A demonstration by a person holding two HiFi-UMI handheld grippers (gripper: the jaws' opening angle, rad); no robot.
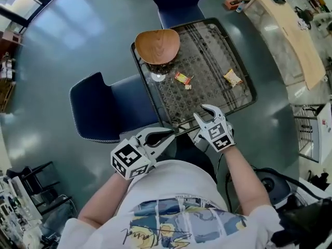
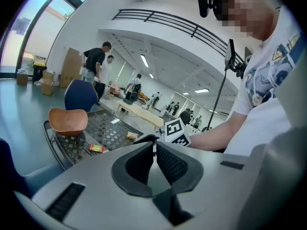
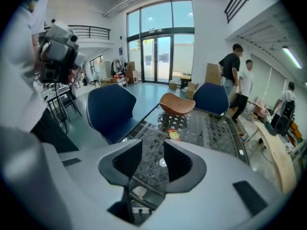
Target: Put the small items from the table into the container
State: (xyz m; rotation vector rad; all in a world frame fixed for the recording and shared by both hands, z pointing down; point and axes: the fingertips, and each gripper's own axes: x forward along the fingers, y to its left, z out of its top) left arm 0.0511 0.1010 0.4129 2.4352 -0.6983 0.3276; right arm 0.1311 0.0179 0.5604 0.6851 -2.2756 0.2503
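Ahead of right gripper's [image 3: 152, 147] empty open jaws lie packets [image 1: 182, 78]; left gripper's [image 2: 154, 145] are closed.

Head camera: mounted high, looking steeply down past the person's shirt [image 1: 176, 191] onto the left tongs [image 1: 168, 135], the right tongs [image 1: 200, 112] and the whole desk [image 1: 218, 51] beyond. Left tongs camera: low and close behind its own jaws, facing sideways across the person's front, with the desk at the left. Right tongs camera: also close behind its jaws, facing along the desk toward glass doors [image 3: 158, 56]. All three views share the desk and a wooden bowl [image 1: 157, 45]; a small orange packet [image 1: 182, 77] seems shared too.
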